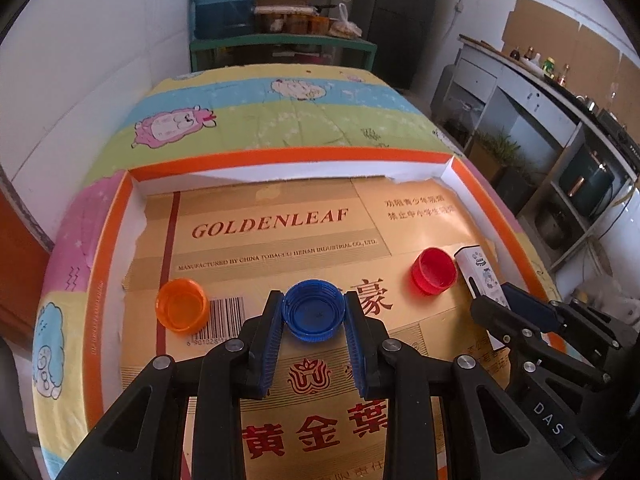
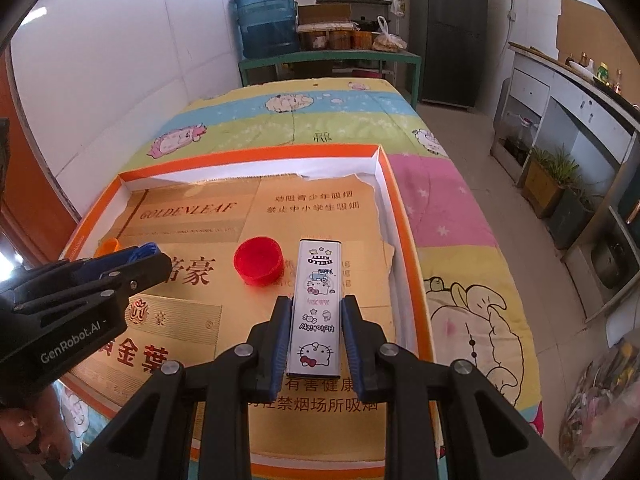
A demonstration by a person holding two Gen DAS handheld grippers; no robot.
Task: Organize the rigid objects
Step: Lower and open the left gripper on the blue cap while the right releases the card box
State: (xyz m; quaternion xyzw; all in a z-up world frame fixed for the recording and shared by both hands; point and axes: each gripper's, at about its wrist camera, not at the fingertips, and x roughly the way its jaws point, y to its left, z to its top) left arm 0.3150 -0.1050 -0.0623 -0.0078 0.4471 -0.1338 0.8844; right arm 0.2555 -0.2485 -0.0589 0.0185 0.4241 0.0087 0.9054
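Lying on a table covered by a pastel cartoon-sheep cloth [image 2: 448, 204] is 1 shallow tray with an orange rim [image 1: 288, 157], its floor lined with gold cardboard printed "GOLDENLEAF". Inside the tray are 3 bottle caps, all open side up, and 1 slim white tin.

The orange cap [image 1: 182, 306] sits near the tray's left wall, beside a barcode. The red cap [image 1: 434, 270] sits toward the right, just beside the far end of the tin.

The left gripper [image 1: 314, 312] has its jaws drawn in narrowly, its blue ribbed pads pressed against both sides of the blue cap [image 1: 314, 309], so it is gripping that cap in the middle of the tray. Whether the cap touches the cardboard or is slightly lifted is hard to tell from this angle.

The right gripper [image 2: 316, 328] is likewise nearly closed, clamped on the long sides of the white tin [image 2: 318, 308], which is decorated with Hello Kitty pictures. The tin points lengthways away from the gripper, lying low over the right part of the tray, close to the right wall.

In all: 1 tray, 3 caps (1 orange, 1 blue, 1 red), 1 tin, and 2 grippers, each holding 1 object.
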